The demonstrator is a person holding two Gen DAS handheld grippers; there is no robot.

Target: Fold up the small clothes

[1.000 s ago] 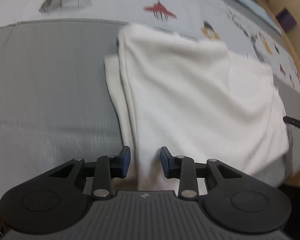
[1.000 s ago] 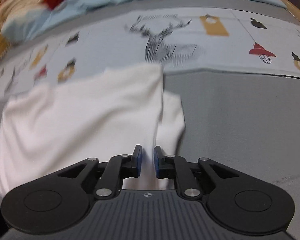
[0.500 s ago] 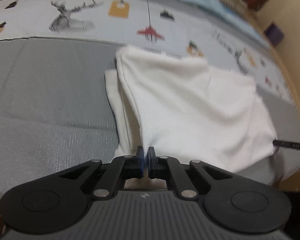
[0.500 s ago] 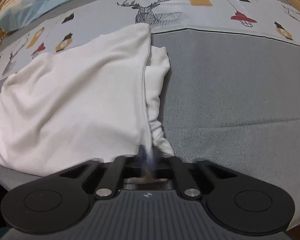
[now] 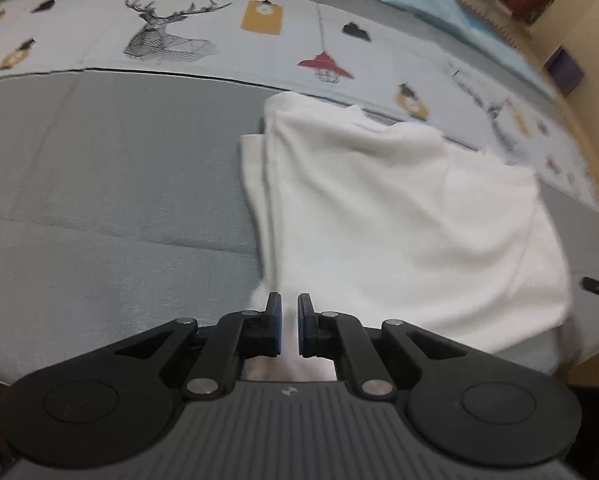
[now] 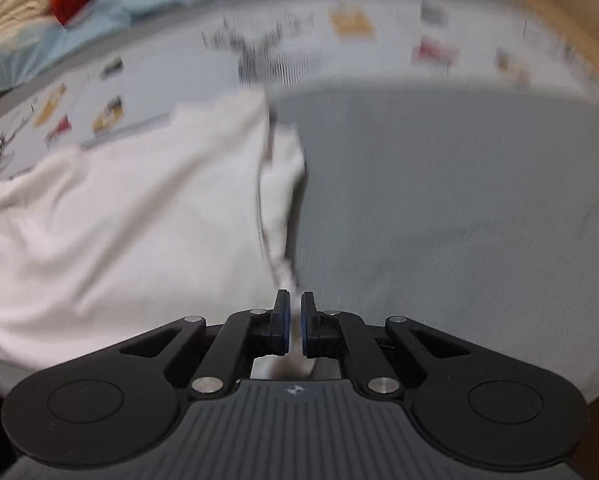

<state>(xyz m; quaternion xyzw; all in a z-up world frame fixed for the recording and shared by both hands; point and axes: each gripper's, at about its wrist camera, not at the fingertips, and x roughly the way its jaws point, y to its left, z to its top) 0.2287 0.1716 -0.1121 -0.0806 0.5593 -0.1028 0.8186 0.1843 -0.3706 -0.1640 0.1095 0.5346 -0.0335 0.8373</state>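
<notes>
The white garment [image 5: 399, 216], lying on the bed [image 5: 111, 184], is clamped at both near corners by the left gripper [image 5: 289, 322] and right gripper [image 6: 295, 324], fingers closed on cloth, presumably so the near edge can be folded over.

White garment [image 5: 399, 216], partly folded, rumpled, flat on grey bedding; narrow flap sticks out at 9 o'clock edge.

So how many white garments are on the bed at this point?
1. A single white garment lies partly folded on the grey bedspread, its near edge pinched by the left gripper and right gripper. More could lie hidden beneath it.
</notes>
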